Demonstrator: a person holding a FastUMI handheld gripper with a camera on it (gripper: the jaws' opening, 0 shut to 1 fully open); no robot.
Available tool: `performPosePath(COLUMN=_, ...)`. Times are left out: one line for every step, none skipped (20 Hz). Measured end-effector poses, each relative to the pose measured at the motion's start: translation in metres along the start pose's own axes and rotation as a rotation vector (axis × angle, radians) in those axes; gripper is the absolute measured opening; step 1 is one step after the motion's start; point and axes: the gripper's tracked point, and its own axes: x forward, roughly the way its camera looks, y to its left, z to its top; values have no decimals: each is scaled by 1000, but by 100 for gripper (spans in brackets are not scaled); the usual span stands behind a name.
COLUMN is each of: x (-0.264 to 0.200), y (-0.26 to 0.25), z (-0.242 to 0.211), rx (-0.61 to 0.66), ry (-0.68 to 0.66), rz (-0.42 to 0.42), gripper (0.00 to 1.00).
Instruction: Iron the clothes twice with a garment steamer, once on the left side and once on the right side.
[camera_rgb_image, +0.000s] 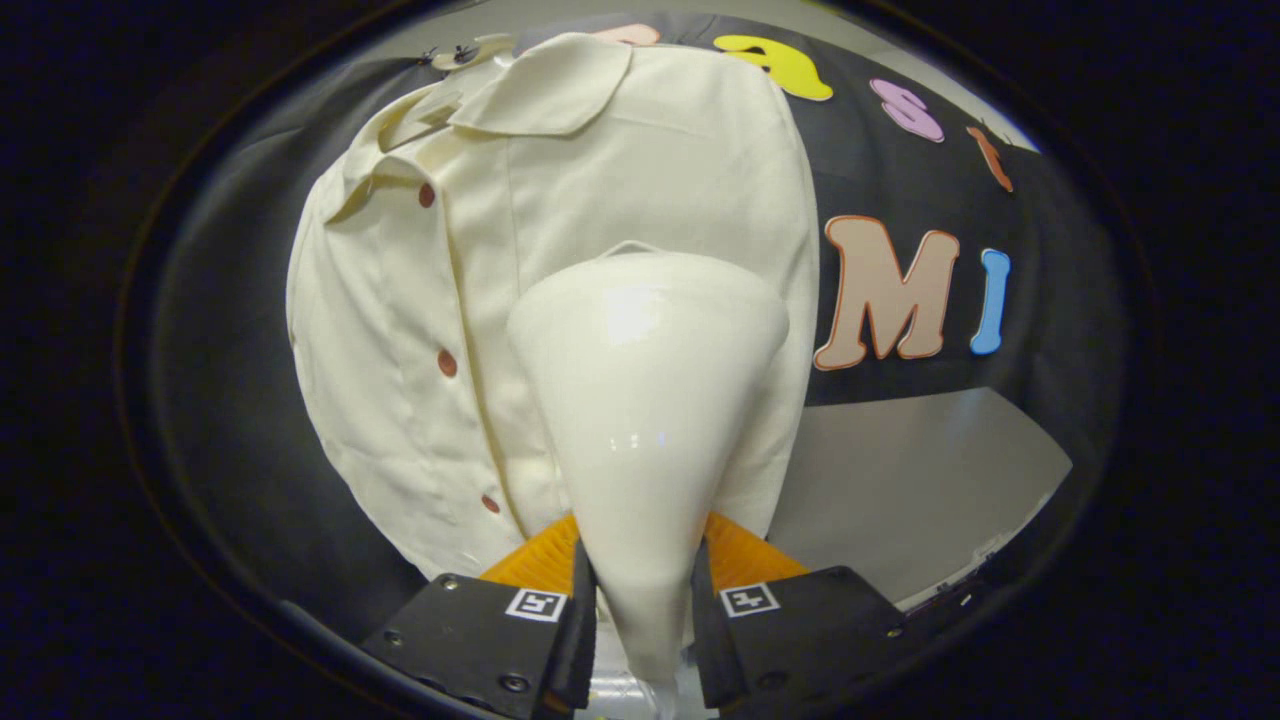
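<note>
A cream shirt (450, 300) with reddish-brown buttons and a collar hangs in front of the booth's wall. My gripper (640, 560) is shut on the narrow neck of a glossy cream garment steamer (650, 380). The steamer's wide head points away from me and rests against the shirt's panel to the right of the button row, about mid-height. The head hides the cloth behind it. The contact face of the steamer cannot be seen.
A grey table top (900, 480) lies below and to the right of the shirt. The black cloth wall (230, 380) surrounds the shirt on both sides. A pale hanger end (480, 48) shows above the collar.
</note>
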Motion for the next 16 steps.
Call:
performPosePath(x=4, y=-1, z=-8, rx=-5, ry=17, rz=-6, gripper=41)
performPosePath(x=7, y=-2, z=-17, rx=-9, ry=32, rz=-13, gripper=41)
performPosePath(x=11, y=-3, z=-26, rx=-23, ry=46, rz=-19, gripper=41)
performPosePath(x=15, y=-4, z=-34, rx=-29, ry=60, rz=-22, gripper=41)
performPosePath(x=18, y=-4, z=-42, rx=-30, ry=75, rz=-20, gripper=42)
performPosePath(x=22, y=-5, z=-50, rx=-25, ry=92, rz=-16, gripper=42)
performPosePath(x=25, y=-6, z=-59, rx=-14, ry=112, rz=-13, gripper=42)
performPosePath(x=28, y=-6, z=-68, rx=1, ry=133, rz=-12, gripper=42)
performPosePath(x=31, y=-5, z=-76, rx=12, ry=149, rz=-7, gripper=42)
performPosePath(x=37, y=-5, z=-85, rx=14, ry=167, rz=-3, gripper=42)
performPosePath(x=40, y=-5, z=-94, rx=12, ry=184, rz=-8, gripper=42)
performPosePath(x=44, y=-4, z=-103, rx=3, ry=196, rz=-10, gripper=42)
performPosePath(x=47, y=-5, z=-111, rx=-5, ry=208, rz=-12, gripper=41)
performPosePath(x=51, y=-6, z=-117, rx=-7, ry=219, rz=-18, gripper=42)
performPosePath(x=52, y=-6, z=-126, rx=-11, ry=242, rz=-20, gripper=42)
performPosePath(x=54, y=-7, z=-133, rx=-2, ry=257, rz=-16, gripper=42)
